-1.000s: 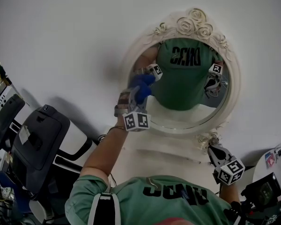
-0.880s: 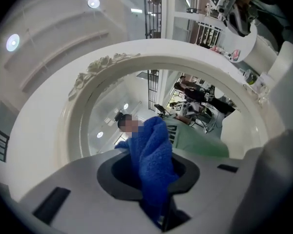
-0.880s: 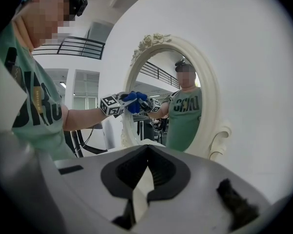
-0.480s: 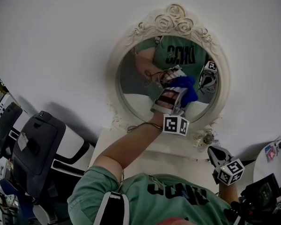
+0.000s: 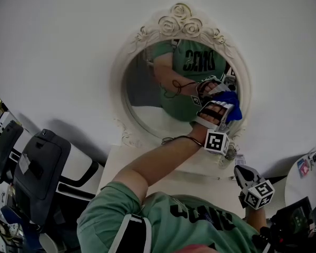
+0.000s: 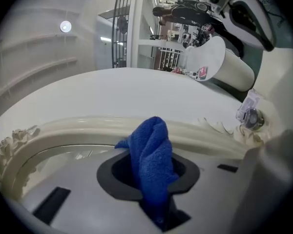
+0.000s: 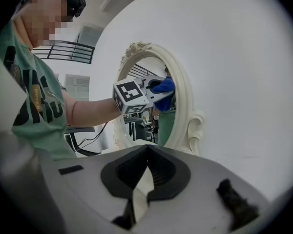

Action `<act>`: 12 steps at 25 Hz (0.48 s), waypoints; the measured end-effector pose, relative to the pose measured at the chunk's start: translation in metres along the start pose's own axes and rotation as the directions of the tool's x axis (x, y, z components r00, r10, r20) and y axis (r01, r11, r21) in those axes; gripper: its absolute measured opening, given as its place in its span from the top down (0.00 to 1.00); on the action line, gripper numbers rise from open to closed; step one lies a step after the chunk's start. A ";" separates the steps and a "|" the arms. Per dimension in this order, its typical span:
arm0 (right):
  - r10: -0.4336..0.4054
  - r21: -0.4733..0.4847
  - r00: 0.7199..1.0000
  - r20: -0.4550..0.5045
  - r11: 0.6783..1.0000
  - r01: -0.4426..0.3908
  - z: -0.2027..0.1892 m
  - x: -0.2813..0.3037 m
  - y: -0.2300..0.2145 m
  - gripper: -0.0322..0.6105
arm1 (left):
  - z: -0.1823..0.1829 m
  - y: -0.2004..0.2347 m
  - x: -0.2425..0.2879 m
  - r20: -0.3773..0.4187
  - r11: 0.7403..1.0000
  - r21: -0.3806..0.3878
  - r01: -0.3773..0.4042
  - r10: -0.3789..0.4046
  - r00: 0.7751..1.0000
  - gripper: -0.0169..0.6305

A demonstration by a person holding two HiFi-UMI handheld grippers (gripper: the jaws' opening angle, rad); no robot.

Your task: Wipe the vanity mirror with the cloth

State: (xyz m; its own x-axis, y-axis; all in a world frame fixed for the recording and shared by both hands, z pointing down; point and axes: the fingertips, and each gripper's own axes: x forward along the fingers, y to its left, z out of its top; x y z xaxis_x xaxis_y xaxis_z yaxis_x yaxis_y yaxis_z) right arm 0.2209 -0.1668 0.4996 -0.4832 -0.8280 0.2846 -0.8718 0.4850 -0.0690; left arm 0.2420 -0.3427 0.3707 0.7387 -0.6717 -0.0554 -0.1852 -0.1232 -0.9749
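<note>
Left gripper (image 5: pixel 221 108): clamps blue cloth (image 5: pixel 231 112) against vanity mirror (image 5: pixel 147 96) at 4 o'clock | Right gripper (image 5: pixel 241 171): jaws together, empty, 5 o'clock below it

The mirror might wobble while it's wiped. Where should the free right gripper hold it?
Probably the scroll at the lower right of the frame, approached from the right: it juts out from the rim, lies nearest the right gripper and sits below the cloth.
</note>
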 end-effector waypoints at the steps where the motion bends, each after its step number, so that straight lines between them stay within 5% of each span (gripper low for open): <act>1: 0.001 -0.002 1.000 0.001 1.000 -0.001 0.001 0.001 0.001 0.93 | -0.002 0.002 -0.005 0.004 1.000 -0.007 0.001 -0.001 1.000 0.83; 4: 0.010 -0.010 1.000 0.008 1.000 -0.010 0.007 0.004 0.006 0.93 | -0.029 0.020 -0.036 -0.019 0.997 -0.068 -0.039 0.038 0.999 0.83; 7: 0.026 -0.024 1.000 0.001 0.999 -0.026 0.010 0.010 0.013 0.93 | -0.096 0.041 -0.087 -0.123 0.985 -0.128 -0.119 0.103 0.987 0.83; 9: 0.038 -0.033 0.999 -0.007 0.999 -0.038 0.012 0.016 0.018 0.93 | -0.157 0.050 -0.128 -0.241 0.971 -0.163 -0.175 0.133 0.961 0.83; 12: 0.061 -0.050 0.998 -0.011 0.997 -0.061 0.019 0.028 0.024 0.93 | -0.246 0.052 -0.185 -0.430 0.951 -0.191 -0.244 0.143 0.892 0.83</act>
State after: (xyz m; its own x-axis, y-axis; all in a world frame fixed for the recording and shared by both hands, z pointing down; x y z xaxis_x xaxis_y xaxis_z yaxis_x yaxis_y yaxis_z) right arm 0.1846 -0.1835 0.4878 -0.5344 -0.7936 0.2908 -0.8354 0.5483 -0.0388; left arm -0.0640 -0.4046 0.3836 0.3536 -0.9304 -0.0959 -0.4803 -0.0926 -0.8722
